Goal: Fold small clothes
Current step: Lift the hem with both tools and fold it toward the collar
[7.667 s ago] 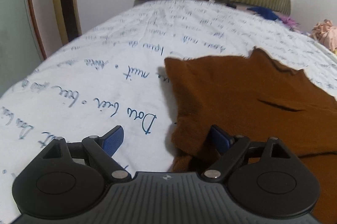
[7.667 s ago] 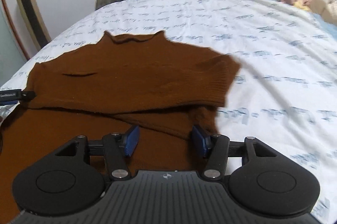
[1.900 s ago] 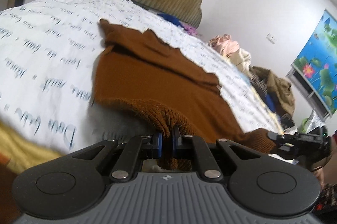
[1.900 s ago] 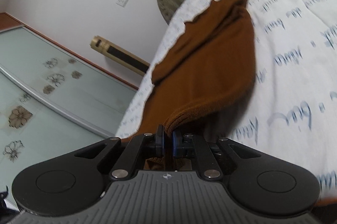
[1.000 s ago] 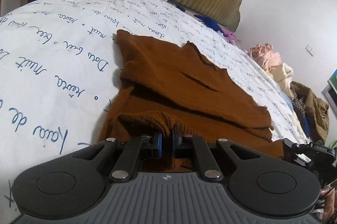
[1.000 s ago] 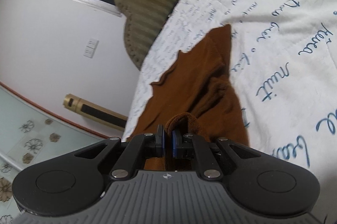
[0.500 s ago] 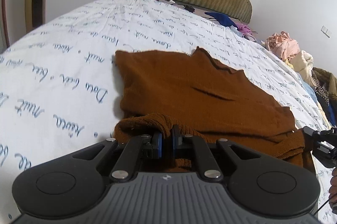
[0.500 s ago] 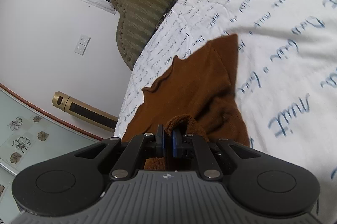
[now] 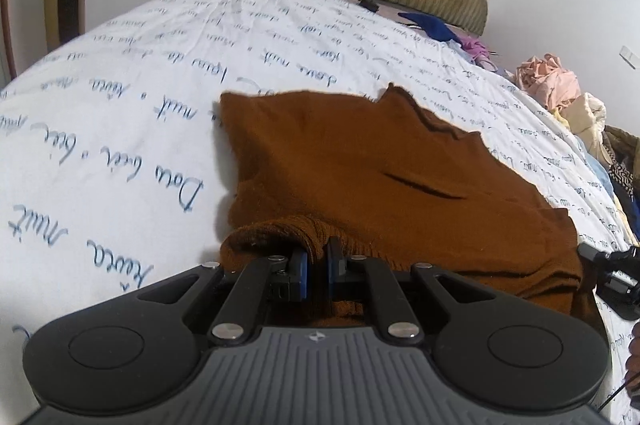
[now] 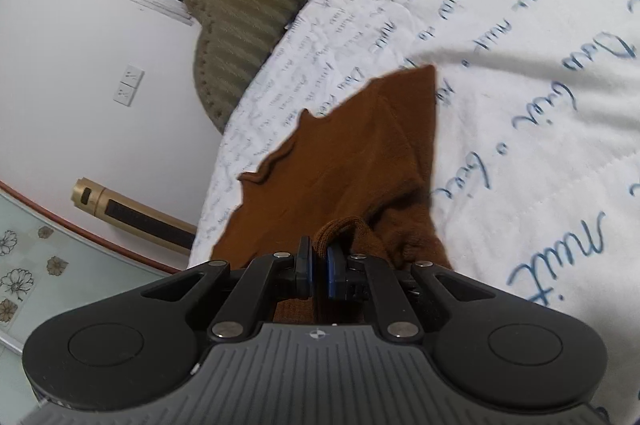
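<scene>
Both claws are clamped on the ribbed hem of the brown sweater (image 9: 360, 185): the left claw (image 9: 316, 267) and the right claw (image 10: 319, 267) each pinch a bunched fold. The rest lies ahead of them on the bed (image 9: 120, 113). Soft, limp knit, likely light; the thick hem corners give the surest hold.

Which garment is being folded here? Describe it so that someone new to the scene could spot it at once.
On the bed, whose white sheet carries blue handwriting, a brown knit sweater lies spread in the middle. Both the left gripper and the right gripper pinch its near edge. It is the only brown garment lying flat; the other clothes sit bunched at the bed's far side.
</scene>
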The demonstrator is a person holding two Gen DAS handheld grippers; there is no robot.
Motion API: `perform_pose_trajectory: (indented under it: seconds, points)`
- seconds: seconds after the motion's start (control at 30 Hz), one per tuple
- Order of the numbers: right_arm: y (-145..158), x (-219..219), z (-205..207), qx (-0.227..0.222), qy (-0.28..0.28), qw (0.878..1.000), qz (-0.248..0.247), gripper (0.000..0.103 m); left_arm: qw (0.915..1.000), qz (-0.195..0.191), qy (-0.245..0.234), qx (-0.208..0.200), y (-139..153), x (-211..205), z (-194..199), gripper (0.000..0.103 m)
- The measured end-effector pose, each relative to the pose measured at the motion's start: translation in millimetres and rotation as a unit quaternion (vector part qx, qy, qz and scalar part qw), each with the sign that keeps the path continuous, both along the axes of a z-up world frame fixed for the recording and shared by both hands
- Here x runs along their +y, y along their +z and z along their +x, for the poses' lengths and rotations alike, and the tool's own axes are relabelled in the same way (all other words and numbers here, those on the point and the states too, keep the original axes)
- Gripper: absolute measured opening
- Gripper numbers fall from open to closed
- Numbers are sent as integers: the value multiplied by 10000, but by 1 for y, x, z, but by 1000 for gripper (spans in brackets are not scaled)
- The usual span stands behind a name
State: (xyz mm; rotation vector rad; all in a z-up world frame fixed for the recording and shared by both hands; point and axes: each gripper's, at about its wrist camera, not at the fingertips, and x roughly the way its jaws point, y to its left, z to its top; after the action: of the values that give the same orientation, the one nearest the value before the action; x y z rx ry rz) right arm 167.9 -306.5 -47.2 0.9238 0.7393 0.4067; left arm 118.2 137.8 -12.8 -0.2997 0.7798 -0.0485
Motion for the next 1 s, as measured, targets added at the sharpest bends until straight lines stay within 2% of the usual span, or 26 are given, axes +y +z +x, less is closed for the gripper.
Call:
perform_pose_trajectory:
  seconds: [0.1,0.2,0.27,0.37,0.5,0.57,0.6,0.67,0.83,0.9,1.0]
  points:
    - [12,3,3,-159,83,9998,-42,13,10000,-15,-29,-29,4,0,6,9]
    - [16,2,11,-138,27,9999,-50,13,9993,-336,57,184,-3,9,15,9]
    - [6,-2,16,154,-104,9998,-5,13,9974,-604,105,388,-10,16,22,9]
    - [-17,-11,17,502,-234,9977,393,15,9950,-853,91,516,-10,24,27,10]
    - [-25,-16,15,541,-243,9957,716,16,9922,-1044,73,671,-7,30,36,10]
    - [-21,-16,16,532,-161,9954,774,24,9913,-1116,67,694,-6,31,36,10]
    - [-19,-15,16,522,-115,9953,809,34,9911,-1155,38,666,-5,32,35,10]
    - [-12,-14,16,432,67,9953,869,38,9908,-1194,-18,634,-5,33,33,10]
    - [-1,2,14,389,452,9975,376,38,9898,-1260,-110,658,-9,38,26,10]
    - [-9,4,17,525,472,9963,497,38,9889,-1345,-132,618,-7,42,22,10]
    - [-13,6,19,534,475,9965,426,38,9875,-1434,-173,638,-4,47,22,10]
